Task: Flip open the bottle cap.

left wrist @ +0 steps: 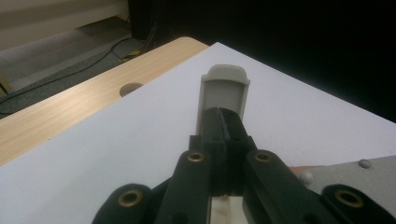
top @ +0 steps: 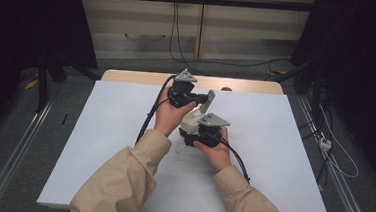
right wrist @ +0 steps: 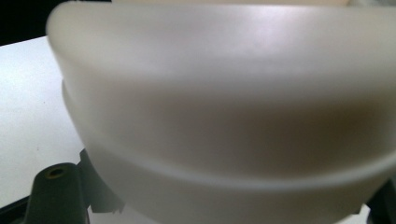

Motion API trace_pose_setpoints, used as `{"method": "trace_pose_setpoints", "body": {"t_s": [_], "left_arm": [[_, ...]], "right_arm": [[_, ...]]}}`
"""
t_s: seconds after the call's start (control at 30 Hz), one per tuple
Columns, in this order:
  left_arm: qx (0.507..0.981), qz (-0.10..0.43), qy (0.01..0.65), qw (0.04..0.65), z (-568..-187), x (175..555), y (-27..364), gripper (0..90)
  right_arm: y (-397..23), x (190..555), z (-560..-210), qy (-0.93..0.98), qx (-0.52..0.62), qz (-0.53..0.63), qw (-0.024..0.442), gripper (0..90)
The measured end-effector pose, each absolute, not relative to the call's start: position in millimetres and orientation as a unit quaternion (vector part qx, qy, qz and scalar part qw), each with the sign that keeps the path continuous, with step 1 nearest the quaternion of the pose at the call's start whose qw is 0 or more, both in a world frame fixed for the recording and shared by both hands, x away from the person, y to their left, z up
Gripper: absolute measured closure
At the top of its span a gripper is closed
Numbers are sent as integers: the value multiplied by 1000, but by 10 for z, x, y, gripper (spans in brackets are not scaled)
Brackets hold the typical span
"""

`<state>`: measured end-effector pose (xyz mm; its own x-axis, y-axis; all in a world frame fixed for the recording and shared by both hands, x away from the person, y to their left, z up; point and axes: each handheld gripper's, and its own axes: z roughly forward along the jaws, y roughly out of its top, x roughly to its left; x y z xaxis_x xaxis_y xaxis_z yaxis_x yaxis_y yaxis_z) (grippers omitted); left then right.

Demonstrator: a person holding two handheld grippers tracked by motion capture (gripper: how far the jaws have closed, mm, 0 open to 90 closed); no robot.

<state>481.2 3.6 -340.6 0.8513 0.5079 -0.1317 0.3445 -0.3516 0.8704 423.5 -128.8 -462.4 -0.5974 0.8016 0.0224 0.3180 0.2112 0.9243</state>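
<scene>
On the white counter (top: 98,145), the left gripper (left wrist: 225,122) fingers pinch a grey lid (left wrist: 223,91); the right gripper (top: 194,136) fingers clamp a white container (right wrist: 224,107).

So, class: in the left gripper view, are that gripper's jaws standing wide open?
No: the left gripper has its black jaws pressed together on the grey flap.

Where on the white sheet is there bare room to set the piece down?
Bare: the white sheet left of the left gripper, and right of the right gripper toward the far edge. Crowded: the middle, where both grippers hold the white plastic piece.
</scene>
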Motion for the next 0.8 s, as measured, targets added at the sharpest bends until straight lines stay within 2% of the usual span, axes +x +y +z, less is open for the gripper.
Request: {"method": "trace_pose_setpoints", "body": {"t_s": [0.8], "left_arm": [[817,73,264,508,-3459,4870,-36,900]], "right_arm": [[-1295,4238,-4624,738,382,503,238,186]]}}
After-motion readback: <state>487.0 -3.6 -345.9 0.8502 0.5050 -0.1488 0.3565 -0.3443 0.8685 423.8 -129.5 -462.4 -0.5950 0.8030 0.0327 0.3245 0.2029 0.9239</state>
